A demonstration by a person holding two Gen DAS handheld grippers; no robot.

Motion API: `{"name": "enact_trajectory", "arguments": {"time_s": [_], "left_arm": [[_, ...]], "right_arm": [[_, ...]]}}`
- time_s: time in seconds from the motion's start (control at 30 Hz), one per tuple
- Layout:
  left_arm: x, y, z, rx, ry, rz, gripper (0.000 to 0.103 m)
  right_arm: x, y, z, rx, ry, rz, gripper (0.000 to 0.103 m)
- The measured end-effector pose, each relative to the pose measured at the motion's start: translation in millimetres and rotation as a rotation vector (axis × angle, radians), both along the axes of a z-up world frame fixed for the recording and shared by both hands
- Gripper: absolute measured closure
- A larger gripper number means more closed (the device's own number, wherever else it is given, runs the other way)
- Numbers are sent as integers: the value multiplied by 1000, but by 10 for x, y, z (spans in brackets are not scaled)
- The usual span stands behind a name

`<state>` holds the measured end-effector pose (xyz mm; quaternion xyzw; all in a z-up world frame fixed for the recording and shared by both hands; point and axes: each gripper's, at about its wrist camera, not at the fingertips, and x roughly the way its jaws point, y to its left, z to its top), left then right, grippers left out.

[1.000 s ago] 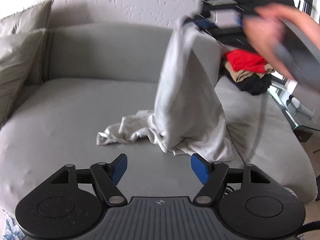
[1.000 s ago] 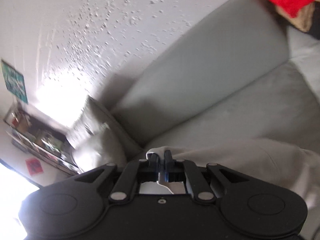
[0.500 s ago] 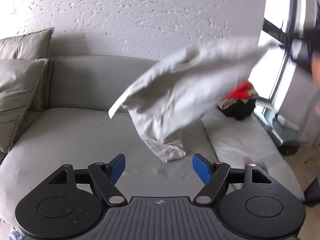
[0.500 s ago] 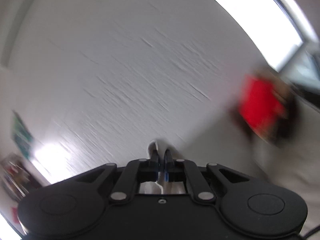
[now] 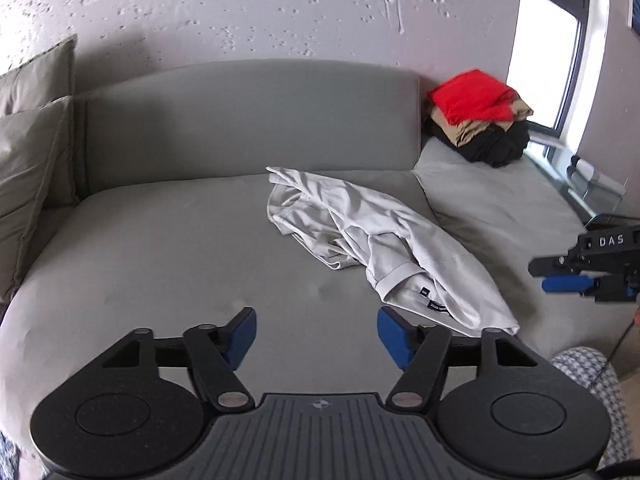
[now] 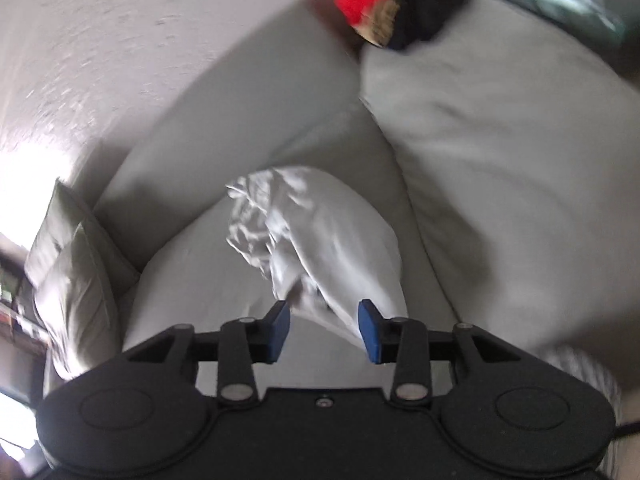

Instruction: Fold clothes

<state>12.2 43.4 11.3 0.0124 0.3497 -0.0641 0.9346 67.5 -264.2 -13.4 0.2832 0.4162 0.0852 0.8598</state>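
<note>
A light grey garment (image 5: pixel 372 236) lies crumpled on the grey sofa seat (image 5: pixel 160 248), stretched from the backrest toward the front right. It also shows in the right wrist view (image 6: pixel 320 236). My left gripper (image 5: pixel 316 334) is open and empty, over the seat just in front of the garment's near edge. My right gripper (image 6: pixel 324 330) is open and empty, just above the garment's near end. It also shows at the right edge of the left wrist view (image 5: pixel 560 276).
A pile of red, tan and black clothes (image 5: pixel 480 116) sits on the sofa's far right corner by the window. Two grey cushions (image 5: pixel 28 148) lean at the left end. A glass side table (image 5: pixel 592 196) stands to the right of the sofa.
The right gripper swung the garment up through the air, then opened and let it go. The garment now lies spread on the seat. The left gripper stayed open.
</note>
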Motion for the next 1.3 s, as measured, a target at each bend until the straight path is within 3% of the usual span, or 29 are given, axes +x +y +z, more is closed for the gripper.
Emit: {"name": "enact_trajectory", "arguments": {"time_s": [0.07, 0.23, 0.27, 0.3, 0.33, 0.37, 0.43, 0.47, 0.53, 0.57, 0.77, 0.9, 1.03, 1.07, 1.1, 1.13, 1.23, 1.3], "left_arm": [[106, -77, -54, 0, -5, 2, 51], [344, -152, -135, -15, -15, 28, 51], [382, -152, -153, -17, -11, 32, 51], [415, -147, -180, -18, -3, 35, 50], [447, -140, -211, -18, 6, 38, 48], [473, -133, -246, -17, 15, 41, 47], [516, -108, -327, -17, 38, 44, 47], [535, -94, -365, -20, 50, 45, 47], [570, -68, -429, -27, 71, 46, 47], [577, -66, -441, -31, 76, 43, 47], [592, -95, -470, -60, 89, 18, 47], [601, -114, -490, -80, 97, 1, 47], [611, -133, -510, -99, 106, -16, 46], [613, -137, -515, -104, 108, -20, 45], [607, -125, -520, -107, 109, -19, 46], [596, -103, -526, -110, 110, -13, 45], [563, -35, -544, -117, 110, 2, 45], [541, 10, -556, -122, 111, 13, 45]], "right_arm": [[136, 96, -47, -35, -34, 28, 66], [564, 461, -176, -117, -100, 104, 64], [673, 553, -209, -145, -104, 122, 53], [781, 646, -246, -179, -105, 142, 29], [886, 740, -287, -214, -107, 163, 21], [989, 845, -338, -255, -108, 186, 19], [1179, 1044, -449, -354, -98, 213, 21], [1262, 1113, -509, -416, -91, 202, 27], [1372, 1148, -583, -480, -79, 168, 63], [1409, 1117, -599, -481, -73, 147, 101], [1096, 147, -249, -240, -154, -194, 100], [861, -52, -210, -296, -140, -219, 100], [626, -250, -171, -351, -125, -244, 87], [567, -300, -161, -365, -122, -250, 73], [509, -349, -151, -379, -118, -256, 67], [463, -344, -136, -388, -123, -240, 67], [506, 221, -155, -332, -177, 58, 67], [604, 584, -279, -330, -186, 190, 68]]}}
